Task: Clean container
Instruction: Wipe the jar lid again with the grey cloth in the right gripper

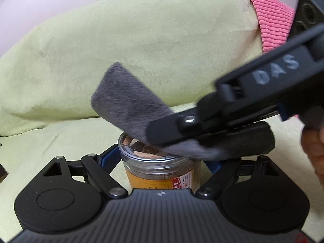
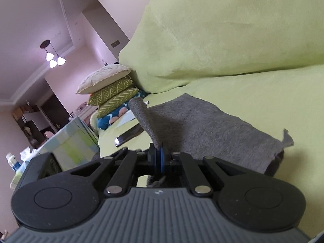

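Note:
A small clear jar (image 1: pixel 160 170) with an orange label and brown contents stands upright between the fingers of my left gripper (image 1: pixel 162 162), which is shut on it. My right gripper (image 2: pixel 160 156) is shut on a grey cloth (image 2: pixel 202 125). In the left wrist view the right gripper comes in from the right and holds the grey cloth (image 1: pixel 129 101) across the jar's top rim. The cloth hides the right part of the rim.
A lime-green sofa (image 1: pixel 141 40) fills the background, with a pink ribbed cushion (image 1: pixel 269 22) at the upper right. In the right wrist view, stacked cushions (image 2: pixel 109 89) sit at the sofa's far end, and a shiny metal object (image 2: pixel 129 135) lies on the seat.

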Motion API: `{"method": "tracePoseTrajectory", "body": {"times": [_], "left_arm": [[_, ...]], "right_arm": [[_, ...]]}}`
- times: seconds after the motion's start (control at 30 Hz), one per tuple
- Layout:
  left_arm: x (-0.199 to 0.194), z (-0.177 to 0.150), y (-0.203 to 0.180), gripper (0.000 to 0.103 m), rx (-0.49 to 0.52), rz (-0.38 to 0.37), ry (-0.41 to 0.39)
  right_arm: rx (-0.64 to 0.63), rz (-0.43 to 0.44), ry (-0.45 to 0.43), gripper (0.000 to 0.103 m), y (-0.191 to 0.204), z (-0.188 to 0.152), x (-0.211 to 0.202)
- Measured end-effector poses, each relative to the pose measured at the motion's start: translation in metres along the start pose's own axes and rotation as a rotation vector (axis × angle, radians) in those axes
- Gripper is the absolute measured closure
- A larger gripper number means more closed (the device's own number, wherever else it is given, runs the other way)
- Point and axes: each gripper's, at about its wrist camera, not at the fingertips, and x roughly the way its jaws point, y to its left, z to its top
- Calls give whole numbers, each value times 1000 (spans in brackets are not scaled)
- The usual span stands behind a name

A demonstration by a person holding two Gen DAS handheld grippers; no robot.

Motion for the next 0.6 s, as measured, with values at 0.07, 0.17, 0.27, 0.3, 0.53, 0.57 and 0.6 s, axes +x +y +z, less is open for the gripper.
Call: {"method": "tracePoseTrajectory", "body": {"times": [0.07, 0.17, 0.27, 0.3, 0.53, 0.57, 0.6], "left_arm": [[1, 2, 0, 18, 2, 0, 1], [1, 4, 0, 18, 3, -1, 0], [2, 6, 0, 18, 1, -5, -3], [3, 7, 0, 18, 0, -7, -4], [6, 12, -3, 18, -10, -20, 6], [6, 13, -3, 18, -14, -21, 7], [6, 14, -2, 18, -20, -22, 7]], "right_arm": [[-1, -12, -12, 102, -2, 4, 7], [-33, -55, -38, 102, -4, 9, 13], [-30, -96, -63, 102, -9, 11, 12], [-29, -106, -67, 102, -10, 12, 9], [28, -77, -39, 101, -13, 6, -15], [29, -62, -31, 101, -11, 4, -13], [29, -48, -23, 100, -8, 2, -12]]}}
